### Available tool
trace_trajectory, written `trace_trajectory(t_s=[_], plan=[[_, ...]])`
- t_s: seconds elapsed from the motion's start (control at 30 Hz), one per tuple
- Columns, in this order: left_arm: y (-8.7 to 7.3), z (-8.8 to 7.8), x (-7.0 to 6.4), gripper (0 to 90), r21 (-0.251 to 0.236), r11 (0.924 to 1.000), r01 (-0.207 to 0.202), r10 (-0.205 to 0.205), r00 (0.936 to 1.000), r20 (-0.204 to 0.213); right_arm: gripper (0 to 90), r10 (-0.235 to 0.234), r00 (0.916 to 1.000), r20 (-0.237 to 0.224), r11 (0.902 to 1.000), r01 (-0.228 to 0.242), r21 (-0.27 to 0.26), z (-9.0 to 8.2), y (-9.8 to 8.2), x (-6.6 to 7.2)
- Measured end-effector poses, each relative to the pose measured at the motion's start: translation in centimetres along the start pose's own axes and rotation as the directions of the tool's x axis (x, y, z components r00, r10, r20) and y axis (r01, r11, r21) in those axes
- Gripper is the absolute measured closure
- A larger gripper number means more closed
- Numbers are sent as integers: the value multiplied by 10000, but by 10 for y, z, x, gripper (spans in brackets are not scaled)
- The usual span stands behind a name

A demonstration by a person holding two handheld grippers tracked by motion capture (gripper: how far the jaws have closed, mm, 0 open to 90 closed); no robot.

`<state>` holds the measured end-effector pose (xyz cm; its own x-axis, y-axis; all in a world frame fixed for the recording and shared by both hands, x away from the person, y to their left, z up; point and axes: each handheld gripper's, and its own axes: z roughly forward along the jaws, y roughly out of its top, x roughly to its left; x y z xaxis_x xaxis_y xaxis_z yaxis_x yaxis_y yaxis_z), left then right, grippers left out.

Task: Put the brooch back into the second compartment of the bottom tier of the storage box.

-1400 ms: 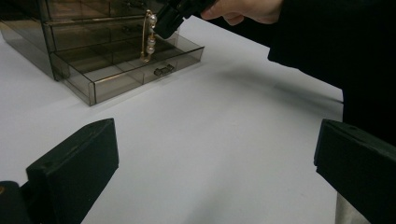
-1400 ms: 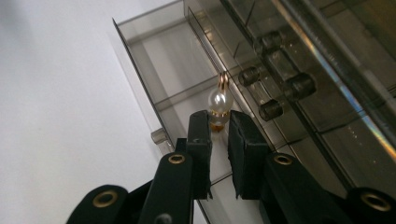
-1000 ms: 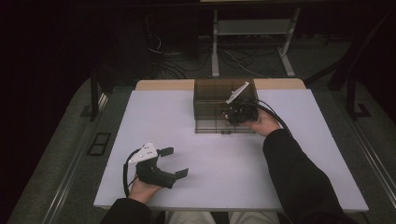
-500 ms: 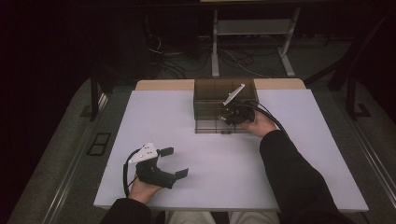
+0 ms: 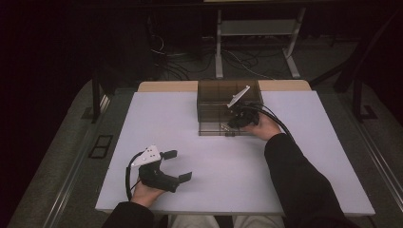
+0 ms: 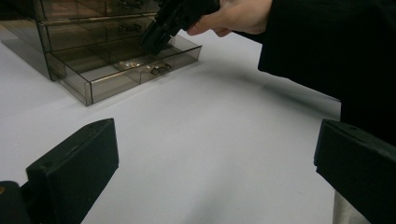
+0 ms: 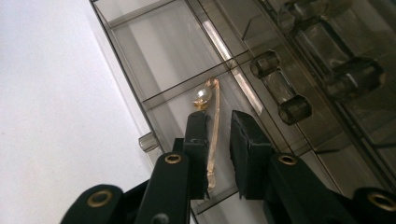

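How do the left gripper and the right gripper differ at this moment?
The left gripper has wide-open, empty jaws; the right gripper has nearly closed jaws around a gold pearl pin. The left rests over bare table; the right reaches into the open drawer. Both have black jaws.

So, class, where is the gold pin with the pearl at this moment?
In the right gripper view, the pearl pin lies in the pulled-out bottom drawer of the smoky drawer box, between the right gripper's nearly closed jaws.

— How many drawer units do we see?
— One smoked-plastic drawer cabinet [image 5: 216, 102], one drawer [image 6: 140, 70] pulled open.
— And inside?
— We count one pearl hair clip [image 7: 211, 126]. Two grippers.
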<state>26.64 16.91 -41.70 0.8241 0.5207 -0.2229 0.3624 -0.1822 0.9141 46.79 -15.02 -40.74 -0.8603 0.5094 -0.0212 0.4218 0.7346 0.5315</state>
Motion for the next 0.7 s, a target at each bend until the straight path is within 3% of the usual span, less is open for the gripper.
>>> trace_trajectory(t_s=[0.33,0.7], plan=[[0,1,0,0,3,10000,5,-5,10000,-2,687,268,9996,-35,9995,-269,-190,-13,-5,3],[0,1,-1,0,6,10000,7,-7,10000,-6,488,472,9989,-8,9982,-472,-368,-31,-8,9]])
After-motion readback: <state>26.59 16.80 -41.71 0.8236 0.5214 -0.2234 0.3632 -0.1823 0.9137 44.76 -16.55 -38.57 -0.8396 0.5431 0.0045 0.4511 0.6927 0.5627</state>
